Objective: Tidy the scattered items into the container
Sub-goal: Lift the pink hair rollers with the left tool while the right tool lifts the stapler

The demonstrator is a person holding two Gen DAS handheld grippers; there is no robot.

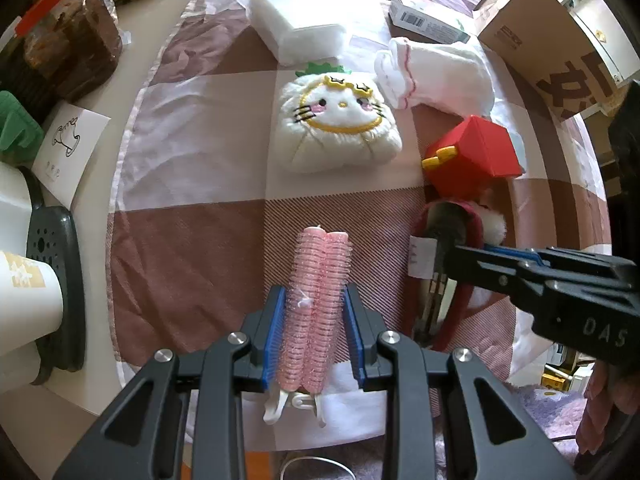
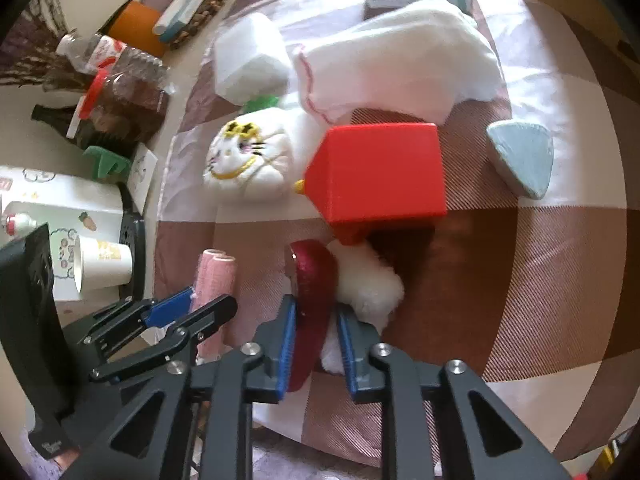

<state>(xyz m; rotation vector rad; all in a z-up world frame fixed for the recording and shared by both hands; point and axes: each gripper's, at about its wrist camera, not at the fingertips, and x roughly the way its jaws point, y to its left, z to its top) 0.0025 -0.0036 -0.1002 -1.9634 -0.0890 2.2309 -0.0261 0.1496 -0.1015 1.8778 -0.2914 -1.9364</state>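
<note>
My left gripper (image 1: pixel 316 294) is shut on a pair of pink hair rollers (image 1: pixel 318 304), which stick out forward over the checked cloth (image 1: pixel 192 240). My right gripper (image 2: pixel 316 310) is shut on a dark red headband (image 2: pixel 314 280) with a white pompom (image 2: pixel 372 284). In the left wrist view the right gripper (image 1: pixel 450 254) comes in from the right with that headband (image 1: pixel 424 280) in it. In the right wrist view the left gripper (image 2: pixel 192 304) and its rollers (image 2: pixel 216 276) sit to the left. A red box (image 1: pixel 476 152) (image 2: pixel 380 172) with a yellow latch lies just beyond the headband.
On the cloth lie a white cat-face plush (image 1: pixel 340 120), a white folded cloth (image 1: pixel 436 76), a white foam block (image 1: pixel 296 28), a barcoded carton (image 1: pixel 428 20) and a grey-blue triangle (image 2: pixel 524 156). A cardboard box (image 1: pixel 552 40) stands at the far right. A red-lidded jar (image 1: pixel 72 48) and a paper cup (image 1: pixel 28 296) crowd the left.
</note>
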